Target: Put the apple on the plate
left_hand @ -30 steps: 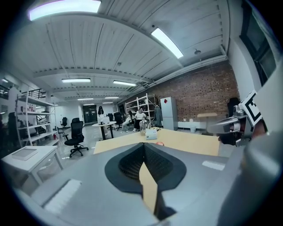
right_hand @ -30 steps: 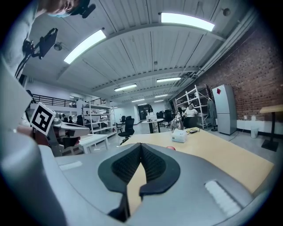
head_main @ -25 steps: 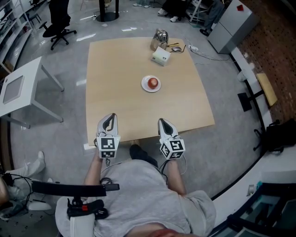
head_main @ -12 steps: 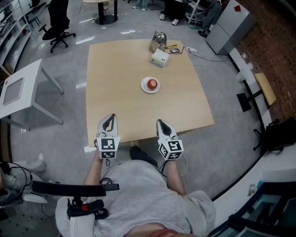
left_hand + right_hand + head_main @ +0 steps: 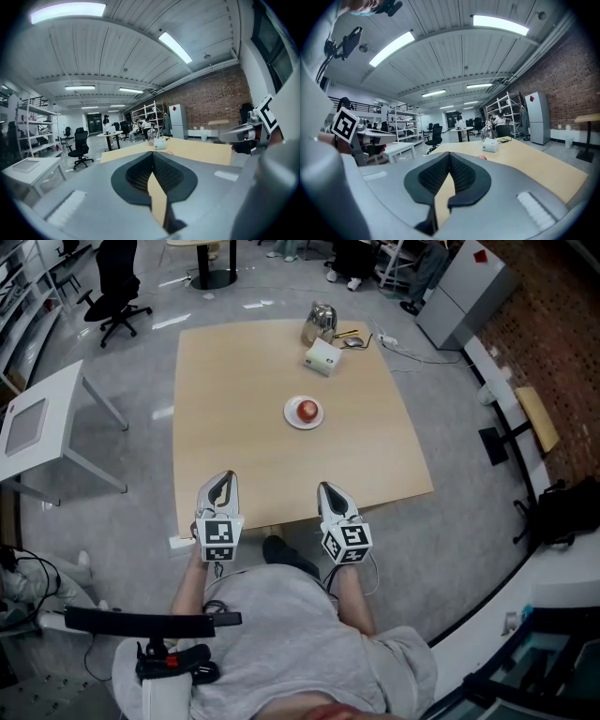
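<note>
The person stands at the near edge of the bench point(image 5: 234, 437) with a tool in each hand, both held low over that edge and pointing across the top. The left tool point(image 5: 222, 480) has its jaws pressed together at the tips with nothing between them. The right tool point(image 5: 332, 489) is just the same: tips closed on each other and empty. The two sit side by side, apart from each other.

Ahead of both tools, well apart from them and a little nearer the right one's line, the apple point(image 5: 307, 410) sits on the small white plate point(image 5: 292, 419) around the middle of the bench. In the right gripper view a sliver of red shows just past the tool's tip.

Farther out beyond the plate, near the far edge, are a white box point(image 5: 323, 356) and a shiny metal pot point(image 5: 320, 321), close together.
</note>
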Demonstrator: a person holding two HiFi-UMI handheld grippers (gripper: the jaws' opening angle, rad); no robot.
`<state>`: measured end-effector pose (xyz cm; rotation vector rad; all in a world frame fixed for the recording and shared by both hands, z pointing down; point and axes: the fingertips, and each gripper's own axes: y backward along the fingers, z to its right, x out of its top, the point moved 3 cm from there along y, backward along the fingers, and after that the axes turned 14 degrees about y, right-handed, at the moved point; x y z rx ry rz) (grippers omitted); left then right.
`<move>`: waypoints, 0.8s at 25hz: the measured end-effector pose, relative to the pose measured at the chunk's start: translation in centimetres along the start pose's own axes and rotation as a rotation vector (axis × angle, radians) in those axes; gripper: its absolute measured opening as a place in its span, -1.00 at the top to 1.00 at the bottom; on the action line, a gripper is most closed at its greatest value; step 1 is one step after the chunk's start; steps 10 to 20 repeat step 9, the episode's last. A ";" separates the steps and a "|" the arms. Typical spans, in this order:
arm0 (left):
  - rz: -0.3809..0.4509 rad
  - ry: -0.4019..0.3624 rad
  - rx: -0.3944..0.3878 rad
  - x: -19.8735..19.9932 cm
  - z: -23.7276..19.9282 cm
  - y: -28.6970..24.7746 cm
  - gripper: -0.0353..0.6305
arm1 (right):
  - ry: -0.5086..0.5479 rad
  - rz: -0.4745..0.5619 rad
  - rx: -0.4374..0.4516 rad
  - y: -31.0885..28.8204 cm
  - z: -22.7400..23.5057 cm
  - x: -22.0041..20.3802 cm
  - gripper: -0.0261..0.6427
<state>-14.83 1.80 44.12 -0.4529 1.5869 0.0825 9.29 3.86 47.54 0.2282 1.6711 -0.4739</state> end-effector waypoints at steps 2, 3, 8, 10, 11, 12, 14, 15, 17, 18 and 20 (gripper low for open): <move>-0.002 -0.001 0.000 0.0 0.0 0.0 0.84 | -0.002 0.000 0.000 -0.1 0.0 0.0 0.91; -0.003 -0.002 0.000 0.0 0.0 0.0 0.84 | -0.003 -0.001 0.000 -0.1 0.0 0.0 0.91; -0.002 -0.001 -0.001 0.2 0.0 0.0 0.84 | -0.003 -0.004 0.003 0.0 0.0 0.1 0.91; -0.001 -0.001 -0.001 0.2 0.1 0.0 0.84 | -0.003 -0.004 0.003 0.0 0.1 0.1 0.91; -0.001 -0.001 -0.001 0.2 0.1 0.0 0.84 | -0.003 -0.004 0.003 0.0 0.1 0.1 0.91; -0.001 -0.001 -0.001 0.2 0.1 0.0 0.84 | -0.003 -0.004 0.003 0.0 0.1 0.1 0.91; -0.001 -0.001 -0.001 0.2 0.1 0.0 0.84 | -0.003 -0.004 0.003 0.0 0.1 0.1 0.91; -0.001 -0.001 -0.001 0.2 0.1 0.0 0.84 | -0.003 -0.004 0.003 0.0 0.1 0.1 0.91; -0.001 -0.001 -0.001 0.2 0.1 0.0 0.84 | -0.003 -0.004 0.003 0.0 0.1 0.1 0.91; -0.001 -0.001 -0.001 0.2 0.1 0.0 0.84 | -0.003 -0.004 0.003 0.0 0.1 0.1 0.91; -0.001 -0.001 -0.001 0.2 0.1 0.0 0.84 | -0.003 -0.004 0.003 0.0 0.1 0.1 0.91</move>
